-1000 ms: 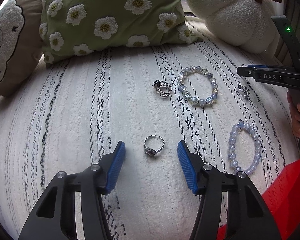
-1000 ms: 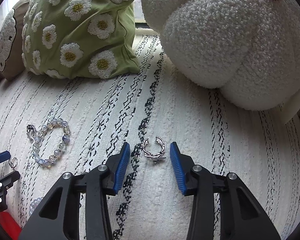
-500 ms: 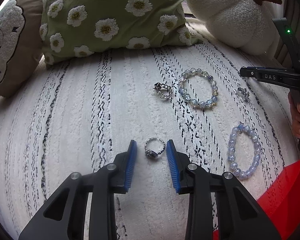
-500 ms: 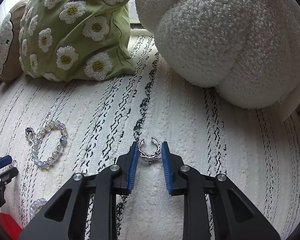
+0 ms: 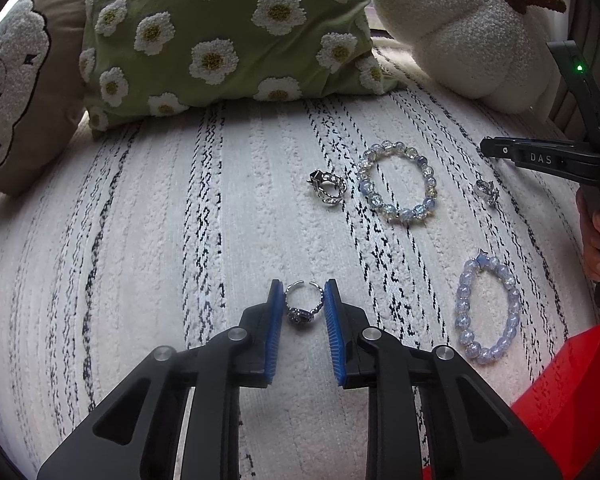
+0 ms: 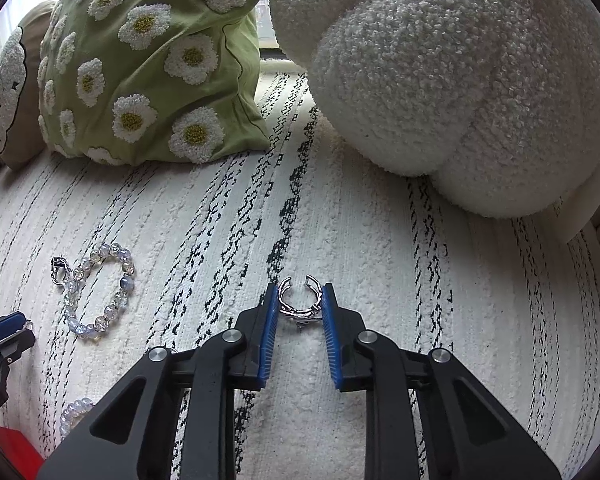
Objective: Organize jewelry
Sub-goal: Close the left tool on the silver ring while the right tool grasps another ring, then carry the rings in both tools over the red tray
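In the left wrist view my left gripper is shut on a silver ring with a dark stone that rests on the white striped blanket. In the right wrist view my right gripper is shut on an open twisted silver ring, also on the blanket. A chain ring, a clear beaded bracelet and a pale blue beaded bracelet lie beyond. The right gripper's tip shows at the right, above its small ring.
A green daisy pillow, a brown pillow and a white plush line the far edge. A red box sits at the lower right. The plush looms close ahead of the right gripper.
Both grippers have closed from wide open onto their rings. Each has stayed over its own ring on the blanket.
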### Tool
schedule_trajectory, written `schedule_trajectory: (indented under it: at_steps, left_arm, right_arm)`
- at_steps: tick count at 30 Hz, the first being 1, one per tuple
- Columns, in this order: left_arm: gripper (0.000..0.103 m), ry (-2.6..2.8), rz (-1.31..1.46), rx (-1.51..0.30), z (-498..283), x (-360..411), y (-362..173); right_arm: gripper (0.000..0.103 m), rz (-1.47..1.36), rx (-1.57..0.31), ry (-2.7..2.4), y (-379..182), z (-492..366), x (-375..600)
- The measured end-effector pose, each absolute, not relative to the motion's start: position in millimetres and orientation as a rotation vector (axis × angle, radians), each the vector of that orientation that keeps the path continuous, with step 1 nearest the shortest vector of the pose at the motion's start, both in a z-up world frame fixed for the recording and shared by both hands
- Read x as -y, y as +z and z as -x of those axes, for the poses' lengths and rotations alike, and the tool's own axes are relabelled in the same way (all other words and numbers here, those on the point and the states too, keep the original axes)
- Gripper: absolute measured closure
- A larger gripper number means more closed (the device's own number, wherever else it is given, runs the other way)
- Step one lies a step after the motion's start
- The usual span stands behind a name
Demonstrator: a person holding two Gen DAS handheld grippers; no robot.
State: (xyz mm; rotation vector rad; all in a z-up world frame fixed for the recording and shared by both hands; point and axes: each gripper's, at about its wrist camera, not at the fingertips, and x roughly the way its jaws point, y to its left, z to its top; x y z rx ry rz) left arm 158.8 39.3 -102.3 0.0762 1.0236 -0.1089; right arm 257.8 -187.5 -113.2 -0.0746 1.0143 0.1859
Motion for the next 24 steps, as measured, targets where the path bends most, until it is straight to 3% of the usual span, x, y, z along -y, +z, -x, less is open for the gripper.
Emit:
schedule_trajectory:
  at_steps: [24]
  left_arm:
    - [0.083,-0.127,-0.059,-1.004,-152.2,-41.5,-86.5]
  right_arm:
    - [0.082,0.09,-0.998,0.202,-94.3,-233.0,184.8]
